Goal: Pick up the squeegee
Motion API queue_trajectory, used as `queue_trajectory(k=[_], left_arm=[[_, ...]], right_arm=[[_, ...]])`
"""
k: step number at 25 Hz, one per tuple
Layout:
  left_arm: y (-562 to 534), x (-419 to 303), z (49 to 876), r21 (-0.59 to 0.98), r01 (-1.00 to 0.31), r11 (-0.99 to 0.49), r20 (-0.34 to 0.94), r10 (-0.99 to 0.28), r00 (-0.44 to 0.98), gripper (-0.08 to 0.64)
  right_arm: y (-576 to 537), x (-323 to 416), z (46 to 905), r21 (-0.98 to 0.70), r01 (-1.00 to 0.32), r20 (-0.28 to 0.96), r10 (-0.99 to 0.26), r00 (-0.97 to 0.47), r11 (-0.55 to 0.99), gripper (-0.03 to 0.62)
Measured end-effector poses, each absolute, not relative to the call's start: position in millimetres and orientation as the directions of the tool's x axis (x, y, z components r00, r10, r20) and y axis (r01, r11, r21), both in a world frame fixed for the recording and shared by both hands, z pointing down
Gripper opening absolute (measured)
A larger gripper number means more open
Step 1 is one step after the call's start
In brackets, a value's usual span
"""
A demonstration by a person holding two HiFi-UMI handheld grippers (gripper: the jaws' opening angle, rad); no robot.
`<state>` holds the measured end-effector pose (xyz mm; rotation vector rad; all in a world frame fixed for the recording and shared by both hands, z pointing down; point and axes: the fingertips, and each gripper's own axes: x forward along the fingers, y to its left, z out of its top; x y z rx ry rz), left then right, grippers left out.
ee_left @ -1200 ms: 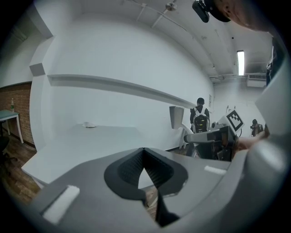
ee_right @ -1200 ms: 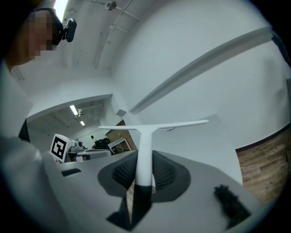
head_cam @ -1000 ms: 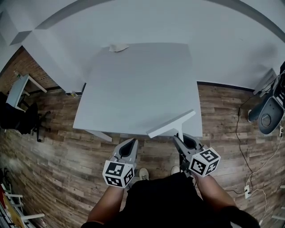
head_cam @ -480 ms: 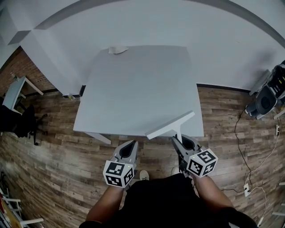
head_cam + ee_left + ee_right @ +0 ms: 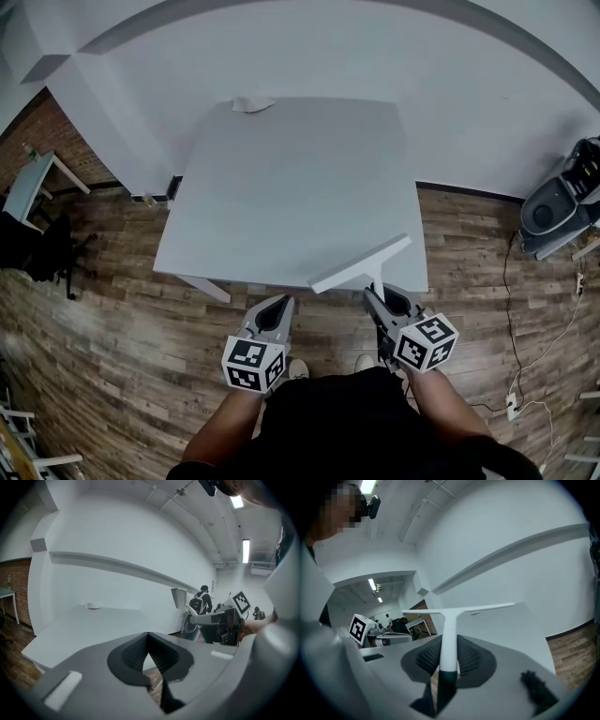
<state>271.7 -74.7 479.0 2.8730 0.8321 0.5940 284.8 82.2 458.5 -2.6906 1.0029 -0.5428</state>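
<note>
1. The squeegee [image 5: 361, 263] is all white and T-shaped. It has a long, straight, thin blade bar across the top and a slim handle meeting it at the middle.
2. In the right gripper view the squeegee [image 5: 449, 639] shows a handle that turns dark at its lower end, down between the jaws.
3. The right gripper [image 5: 382, 302] is clenched on that handle. The ribbed pads [image 5: 469, 657] press on it from both sides, and the blade stands out beyond the tips.
4. In the head view the blade lies slantwise over the near right corner of the white table [image 5: 281, 187], with its right end further from me. The right gripper view shows the bar carried above the tabletop.
5. The left gripper [image 5: 279, 302] hangs in front of the table's near edge, level with the right one. Its jaw tips meet and there is nothing between them.
6. A small crumpled pale item [image 5: 251, 103] rests at the far edge of the table.
7. Against the frame one second ago, I see the same grip on the handle, and the blade has the same slant over the same corner.
8. Both grippers sit almost where they were in the picture.
9. The framing has shifted a little. The grey appliance [image 5: 555, 211] on the wooden floor [image 5: 112, 309] at right now shows higher up.
</note>
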Motion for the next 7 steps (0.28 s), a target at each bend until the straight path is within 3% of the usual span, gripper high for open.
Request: queue_trajectory(k=[7], left_arm=[[-71.9,268.6,480.2,0.196,0.496,-0.846,0.338,0.533,0.775,0.006]], right_arm=[[80.7,282.6,451.6,-0.297,-0.606,0.264,-0.674,0.69,-0.738,0.081]])
